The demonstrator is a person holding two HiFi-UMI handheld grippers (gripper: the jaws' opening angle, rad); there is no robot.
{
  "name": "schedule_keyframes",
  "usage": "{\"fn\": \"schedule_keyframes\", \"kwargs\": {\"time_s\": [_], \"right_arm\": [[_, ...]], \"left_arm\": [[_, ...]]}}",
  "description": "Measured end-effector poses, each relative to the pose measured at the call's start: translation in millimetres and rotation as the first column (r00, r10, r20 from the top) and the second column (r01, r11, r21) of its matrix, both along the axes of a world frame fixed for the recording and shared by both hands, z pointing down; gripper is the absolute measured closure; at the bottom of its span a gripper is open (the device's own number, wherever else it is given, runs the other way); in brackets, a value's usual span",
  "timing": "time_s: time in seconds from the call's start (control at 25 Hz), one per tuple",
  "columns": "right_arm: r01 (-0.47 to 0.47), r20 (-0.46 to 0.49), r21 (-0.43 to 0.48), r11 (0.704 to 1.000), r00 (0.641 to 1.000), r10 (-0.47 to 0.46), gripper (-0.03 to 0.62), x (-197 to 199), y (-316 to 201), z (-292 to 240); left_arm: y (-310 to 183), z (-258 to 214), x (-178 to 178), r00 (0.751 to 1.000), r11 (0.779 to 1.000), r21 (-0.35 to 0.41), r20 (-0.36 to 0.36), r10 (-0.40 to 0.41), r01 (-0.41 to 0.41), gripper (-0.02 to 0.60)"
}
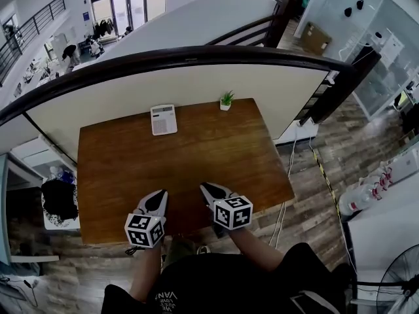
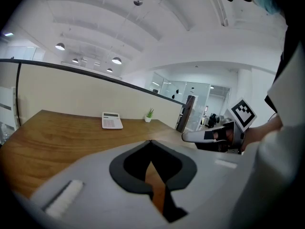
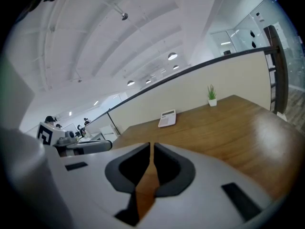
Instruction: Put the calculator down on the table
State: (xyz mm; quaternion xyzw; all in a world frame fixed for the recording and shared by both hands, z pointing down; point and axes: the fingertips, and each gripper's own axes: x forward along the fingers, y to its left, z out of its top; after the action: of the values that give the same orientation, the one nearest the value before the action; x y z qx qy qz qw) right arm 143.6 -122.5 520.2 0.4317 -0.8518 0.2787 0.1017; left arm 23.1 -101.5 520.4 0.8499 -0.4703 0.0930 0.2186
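White calculator (image 1: pixel 163 119) lies on the worktop (image 1: pixel 131 175), so we judge the task done; our left hand-held gripper (image 1: pixel 160 195) and right hand-held gripper (image 1: pixel 207 188) are closed, empty.

White print was noted on the black shirt (image 1: pixel 216 286), at the near edge of the head view. "VAN" was made out; the smaller lines under it went unread. Calculator (image 1: pixel 163 119), far side of table (image 1: pixel 196 156): key legends too small to be read.
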Motion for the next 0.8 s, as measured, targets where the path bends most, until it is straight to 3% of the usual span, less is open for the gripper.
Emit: {"fn": "schedule_keyframes", "kwargs": {"time_s": [0.8], "right_arm": [[-0.008, -0.024, -0.009, 1.000, 1.000, 0.008, 0.580, 17.8, 59.2, 14.8]], "left_arm": [[60.8, 11.1, 22.8, 1.000, 1.000, -0.011, -0.022, 0.013, -0.014, 0.569]]}}
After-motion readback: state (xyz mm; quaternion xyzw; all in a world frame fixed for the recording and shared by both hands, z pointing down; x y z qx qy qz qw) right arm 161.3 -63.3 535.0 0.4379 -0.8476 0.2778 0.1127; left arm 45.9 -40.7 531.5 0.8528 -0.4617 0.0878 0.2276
